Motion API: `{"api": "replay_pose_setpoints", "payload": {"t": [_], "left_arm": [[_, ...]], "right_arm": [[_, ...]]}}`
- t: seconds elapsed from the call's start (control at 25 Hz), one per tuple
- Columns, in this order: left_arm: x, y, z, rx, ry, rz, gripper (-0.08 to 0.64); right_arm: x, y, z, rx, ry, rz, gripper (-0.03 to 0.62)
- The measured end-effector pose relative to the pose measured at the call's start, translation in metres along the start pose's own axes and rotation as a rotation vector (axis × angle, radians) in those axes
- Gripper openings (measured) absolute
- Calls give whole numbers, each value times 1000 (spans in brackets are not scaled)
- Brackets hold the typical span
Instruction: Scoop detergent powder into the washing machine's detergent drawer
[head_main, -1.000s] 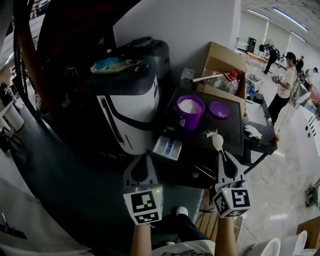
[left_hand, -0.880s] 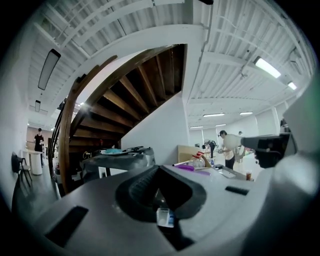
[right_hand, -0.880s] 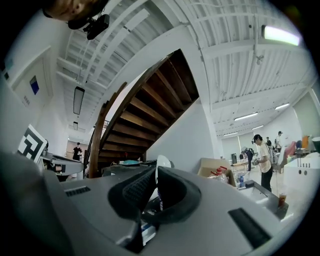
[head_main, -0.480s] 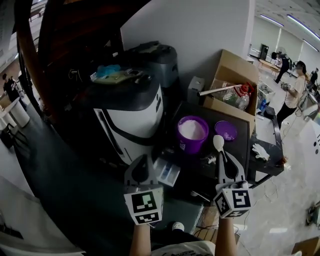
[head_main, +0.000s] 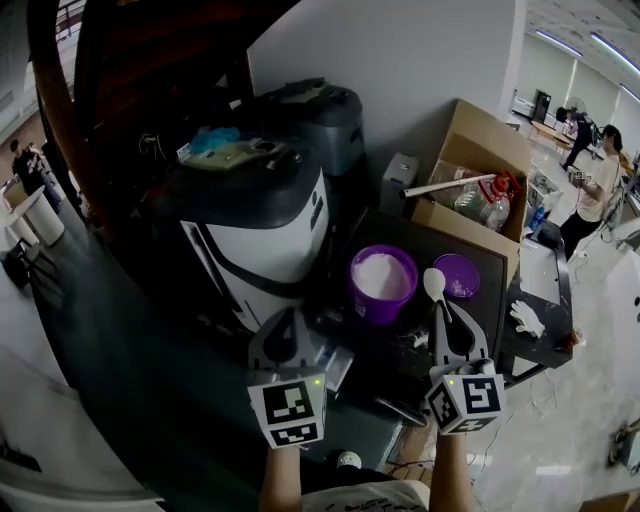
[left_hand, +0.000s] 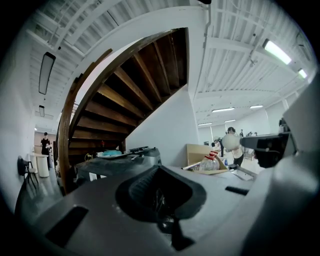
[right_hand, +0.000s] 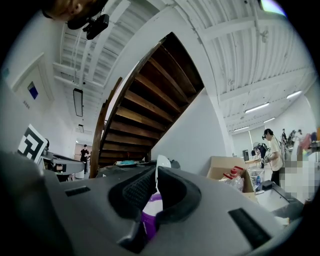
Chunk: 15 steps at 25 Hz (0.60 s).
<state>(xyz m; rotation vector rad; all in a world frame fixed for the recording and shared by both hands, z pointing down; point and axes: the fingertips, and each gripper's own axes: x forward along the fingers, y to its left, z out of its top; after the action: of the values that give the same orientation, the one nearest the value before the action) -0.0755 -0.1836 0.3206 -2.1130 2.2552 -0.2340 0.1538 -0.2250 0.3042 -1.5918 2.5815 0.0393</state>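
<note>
— Over the black tabletop (head_main: 485, 305), head view: the right gripper (head_main: 446, 318) is clamped on the white plastic spoon (head_main: 434, 283), with the bowl held up beside the open purple tub of white powder (head_main: 383, 283). The left gripper (head_main: 290, 322) is closed and empty. It overlaps the pale detergent drawer (head_main: 336, 364) of the white-and-black washing machine (head_main: 255, 225).
— Risk?
— The drawer is half masked by the left gripper. Carry a load across and the spoon could clip it, dumping powder short of the drawer.
— Left gripper view?
— Jaws together, nothing between them. The spoon bowl (left_hand: 230, 142) shows far right.
— Right gripper view?
— Jaws pinch the spoon (right_hand: 162, 162) by its thin handle, and the tub (right_hand: 150, 216) is dead ahead. With so narrow a hold, I'd expect twist when it digs in. Can't tell whether it's loaded.
</note>
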Motion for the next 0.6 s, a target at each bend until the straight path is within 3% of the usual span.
{"api": "replay_pose_setpoints", "payload": {"t": [0.6], "left_arm": [[44,-12,-1,18,14,-49,2]], "right_arm": [[34,-8,-15,33,38,5,20]]}}
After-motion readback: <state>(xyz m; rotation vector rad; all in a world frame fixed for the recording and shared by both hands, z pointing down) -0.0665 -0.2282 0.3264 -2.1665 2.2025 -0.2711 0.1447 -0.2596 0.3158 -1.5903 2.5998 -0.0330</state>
